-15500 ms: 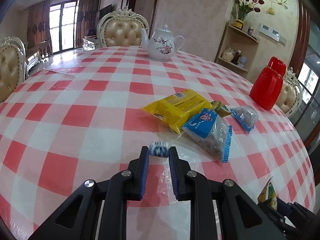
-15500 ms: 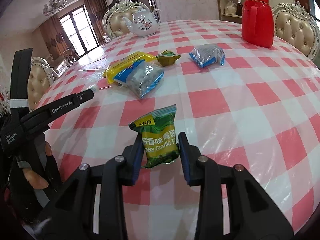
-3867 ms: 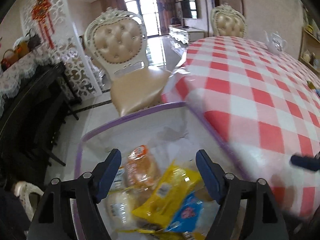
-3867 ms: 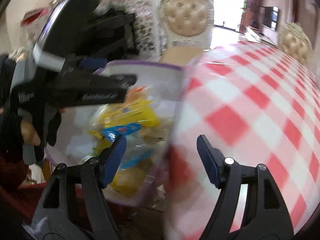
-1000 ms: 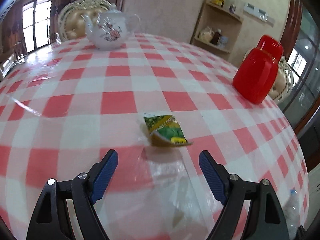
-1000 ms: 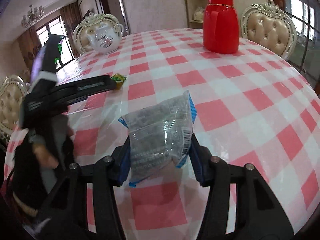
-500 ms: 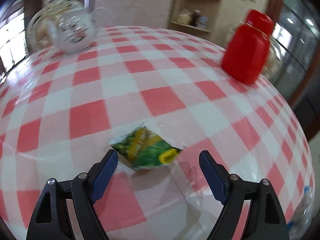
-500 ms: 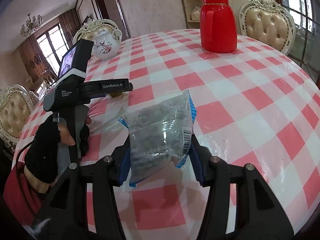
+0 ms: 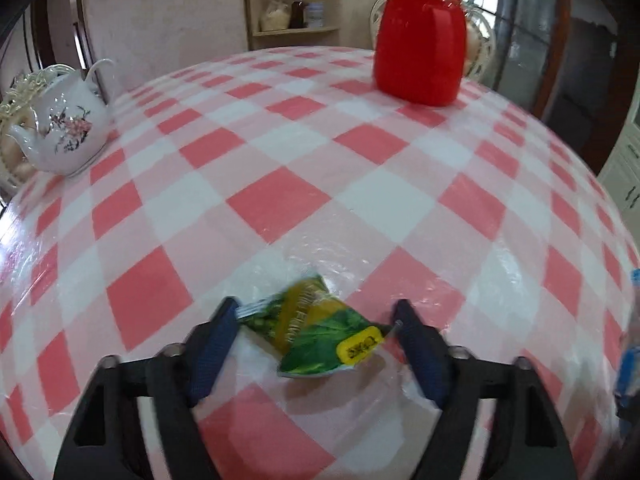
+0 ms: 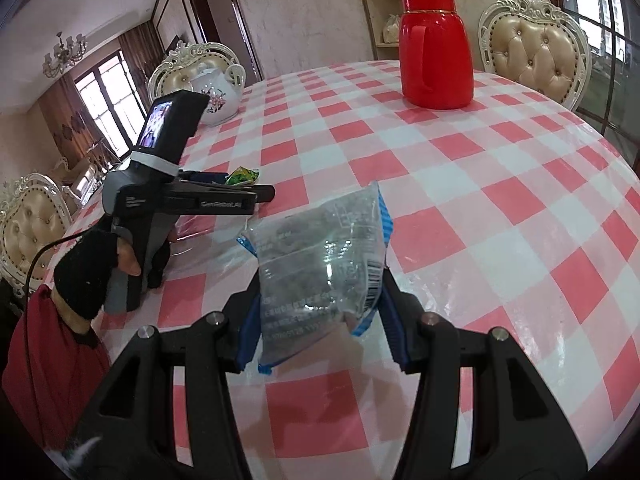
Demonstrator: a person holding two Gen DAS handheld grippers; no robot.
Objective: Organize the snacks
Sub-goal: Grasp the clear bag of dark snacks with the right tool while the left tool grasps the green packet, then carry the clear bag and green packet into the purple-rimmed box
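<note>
Left gripper [image 9: 316, 340] jaws have just been closing around the green snack packet [image 9: 320, 334], pads at its corners, not yet pinching. Right gripper [image 10: 320, 312] clamps the clear blue-edged packet [image 10: 320, 264]. Both sit well short of the red flask [image 9: 420, 40]. Risk: corner contact could make the green packet skid away.

on the side of my left gripper [image 10: 256, 194], at about ten o'clock in my right wrist view, i make out "genrobot.ai", blurred. the clear snack bag [image 10: 320, 268] bears a barcode and small unreadable print.
</note>
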